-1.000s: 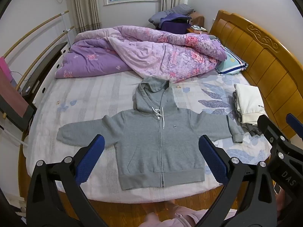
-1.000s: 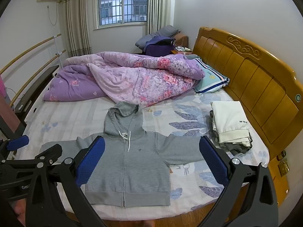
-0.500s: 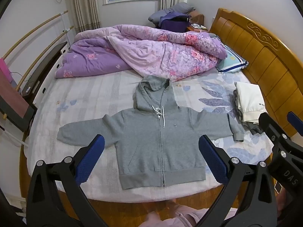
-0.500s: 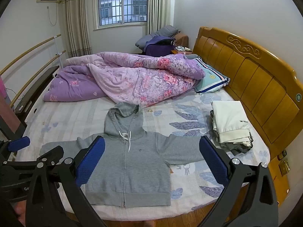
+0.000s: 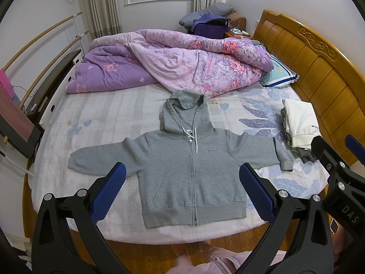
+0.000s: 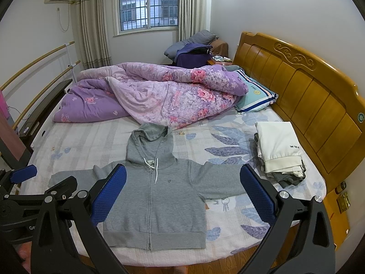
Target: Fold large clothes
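Grey hoodie (image 5: 191, 159) flat, zipped, frame centre on bed (image 5: 102, 118); left gripper (image 5: 182, 182) and right gripper (image 6: 182, 182) both spread wide, empty, above it.

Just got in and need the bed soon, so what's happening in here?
A person stands at the bed's edge with a gripper in each hand, about to fold a gray zip hoodie. It lies flat, zipped, face up, sleeves spread out and hood pointing toward the bunched purple quilt. The left gripper and right gripper are both open above it, holding nothing. A stack of folded clothes sits near the wooden headboard. Folding has not started.
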Motion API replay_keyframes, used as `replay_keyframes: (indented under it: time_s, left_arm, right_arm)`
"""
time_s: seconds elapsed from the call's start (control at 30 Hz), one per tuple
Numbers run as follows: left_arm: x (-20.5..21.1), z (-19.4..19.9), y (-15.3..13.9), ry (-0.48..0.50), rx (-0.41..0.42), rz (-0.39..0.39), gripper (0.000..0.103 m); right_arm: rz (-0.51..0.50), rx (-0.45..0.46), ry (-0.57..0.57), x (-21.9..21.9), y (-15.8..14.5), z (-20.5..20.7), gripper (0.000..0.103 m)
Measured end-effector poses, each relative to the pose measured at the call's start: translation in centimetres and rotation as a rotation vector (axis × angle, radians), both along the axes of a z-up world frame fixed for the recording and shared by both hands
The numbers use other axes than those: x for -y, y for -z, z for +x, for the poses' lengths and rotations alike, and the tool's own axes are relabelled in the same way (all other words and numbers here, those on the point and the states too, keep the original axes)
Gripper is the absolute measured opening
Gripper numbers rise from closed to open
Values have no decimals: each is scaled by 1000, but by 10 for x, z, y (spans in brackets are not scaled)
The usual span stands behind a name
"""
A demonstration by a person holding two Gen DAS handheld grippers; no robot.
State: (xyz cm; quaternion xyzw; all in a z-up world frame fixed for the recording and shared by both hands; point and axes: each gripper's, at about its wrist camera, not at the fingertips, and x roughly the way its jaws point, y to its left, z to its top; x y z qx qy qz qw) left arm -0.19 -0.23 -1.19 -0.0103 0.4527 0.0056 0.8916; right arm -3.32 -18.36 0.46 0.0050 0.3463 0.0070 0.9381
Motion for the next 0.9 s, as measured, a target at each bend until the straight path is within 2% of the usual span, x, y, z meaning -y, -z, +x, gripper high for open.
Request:
replay_keyframes:
  time_s: [0.7,0.9]
  left_arm:
    - [1,0,3,1,-3,1,99]
    - [4,-3,12,2,-5,-1,99]
  right_arm:
    - [3,-1,2,-5,3,0,96]
    - [4,-1,0,-5,3,1,96]
